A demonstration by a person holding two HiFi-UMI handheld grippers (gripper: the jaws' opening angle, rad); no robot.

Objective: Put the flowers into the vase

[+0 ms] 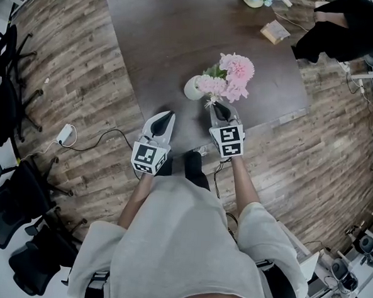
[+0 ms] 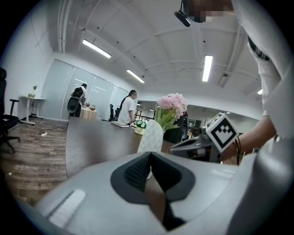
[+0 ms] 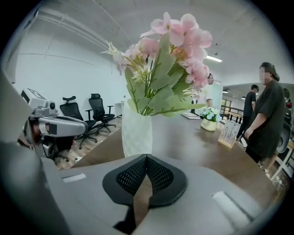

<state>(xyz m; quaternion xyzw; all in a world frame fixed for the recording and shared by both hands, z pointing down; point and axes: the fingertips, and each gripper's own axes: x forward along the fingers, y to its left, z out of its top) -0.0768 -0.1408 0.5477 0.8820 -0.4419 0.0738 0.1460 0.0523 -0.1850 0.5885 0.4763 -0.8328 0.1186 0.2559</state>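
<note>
The right gripper view, unlike the head view, shows flowers seated inside the vase at twelve o'clock. Left gripper and right gripper are closed, empty. Dark desk, wood floor.

Smooth, matt dark-brown table with faint wood grain. Plank-pattern floor, weathered grey-brown wood look. White vase, matt and finely faceted, ceramic-looking. Cloth-like pink flowers with soft matt leaves. Smooth matt grey plastic on right claw; black rubbery pads, mesh-textured.
</note>
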